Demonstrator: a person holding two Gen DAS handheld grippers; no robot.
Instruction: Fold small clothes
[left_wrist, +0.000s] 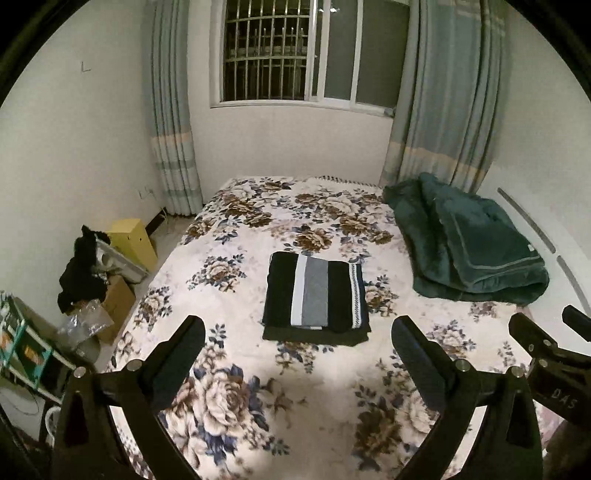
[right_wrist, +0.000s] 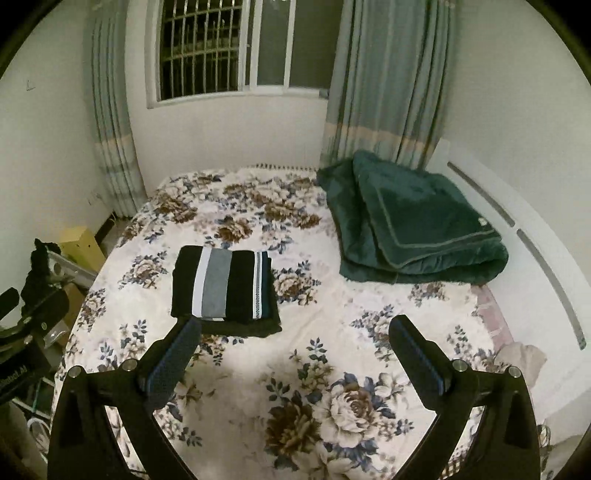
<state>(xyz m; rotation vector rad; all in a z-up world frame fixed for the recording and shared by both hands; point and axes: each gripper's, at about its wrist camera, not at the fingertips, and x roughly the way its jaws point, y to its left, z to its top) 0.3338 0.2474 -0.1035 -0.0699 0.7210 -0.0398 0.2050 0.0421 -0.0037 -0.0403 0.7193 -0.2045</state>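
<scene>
A folded garment (left_wrist: 316, 293), black with white and grey stripes, lies flat on the flowered bedspread (left_wrist: 280, 373) in a neat rectangle; the right wrist view shows the garment (right_wrist: 223, 286) left of centre. My left gripper (left_wrist: 297, 332) hovers above the bed just short of the garment, open with nothing between its fingers. My right gripper (right_wrist: 295, 332) hangs open and empty over the bedspread (right_wrist: 332, 325), to the right of the garment's near edge. The right gripper (left_wrist: 554, 339) also shows at the right edge of the left wrist view.
A folded dark green blanket (left_wrist: 469, 240) lies at the bed's far right, near the white headboard (right_wrist: 535, 243). Left of the bed, cardboard boxes (left_wrist: 118, 302), a yellow box (left_wrist: 135, 240) and black cloth (left_wrist: 83, 273) crowd the floor. A barred window (left_wrist: 291, 51) with curtains is behind.
</scene>
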